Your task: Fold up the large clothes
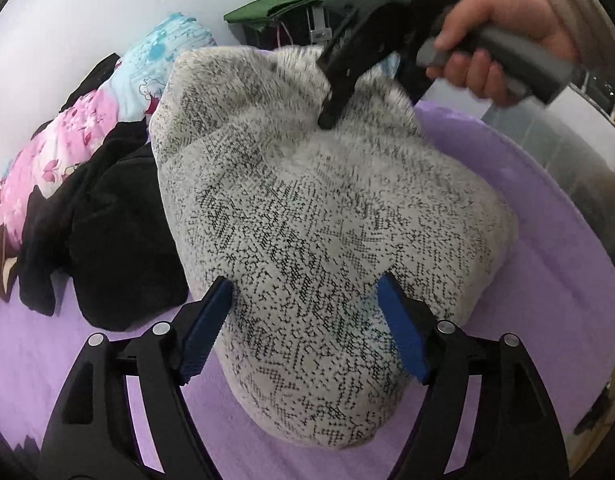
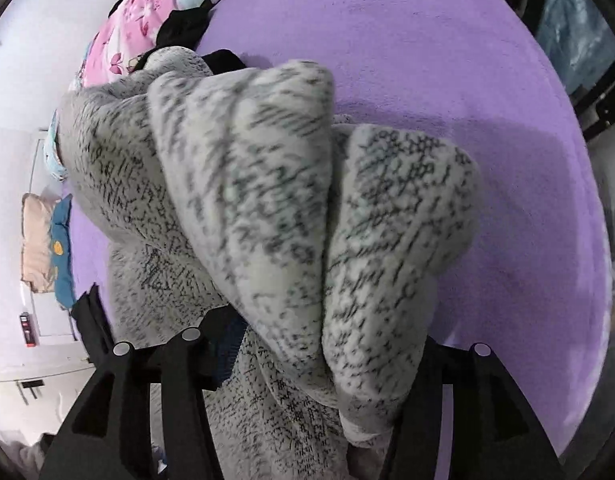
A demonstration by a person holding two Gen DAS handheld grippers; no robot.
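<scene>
A fluffy white garment with black speckled pattern [image 1: 315, 220] lies bunched on a purple bed cover [image 1: 547, 240]. My left gripper [image 1: 307, 320] is open, its blue pads [image 1: 205, 326] on either side of the garment's near end, just above it. My right gripper [image 1: 331, 116] shows at the garment's far end, held by a hand, shut on the fabric. In the right wrist view the garment [image 2: 267, 208] hangs in thick folds over the right gripper [image 2: 307, 360] and hides its fingertips.
A black garment [image 1: 107, 240] lies left of the white one. Pink and blue floral bedding [image 1: 67, 148] lies along the white wall. A green cloth [image 1: 279, 8] and hangers are at the back. The purple cover [image 2: 427, 40] stretches beyond the garment.
</scene>
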